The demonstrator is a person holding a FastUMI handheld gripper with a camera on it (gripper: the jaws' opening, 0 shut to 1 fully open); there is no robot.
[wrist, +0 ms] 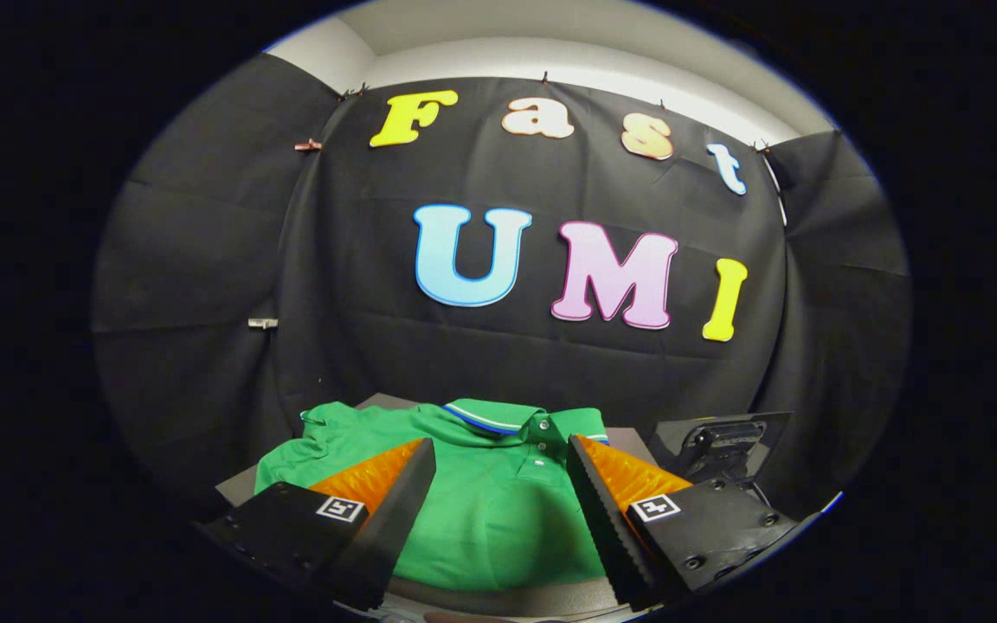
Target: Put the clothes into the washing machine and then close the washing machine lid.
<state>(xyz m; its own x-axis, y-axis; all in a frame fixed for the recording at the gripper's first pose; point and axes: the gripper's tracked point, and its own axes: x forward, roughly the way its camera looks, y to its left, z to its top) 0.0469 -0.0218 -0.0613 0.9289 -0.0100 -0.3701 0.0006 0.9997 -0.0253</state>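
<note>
Fingers [498, 484]: spread apart, gripping nothing | green cotton polo shirt with striped collar [498, 510]: flat on grey worktop [234, 486], between and beyond fingers | progress: not yet grasped; loading, lid closing outstanding.

The green polo shirt [498, 510] is soft knit cloth, matt, with a ribbed collar and small glossy buttons. It lies on a smooth, matt dark grey surface [637, 439]. The gripper [501, 510] holds its fingers wide apart above the shirt; their inner pads [628, 476] are ridged and look rubbery, set in matt hard plastic bodies with screw heads. A black plastic device [723, 441] beyond the right finger has a slight sheen.
</note>
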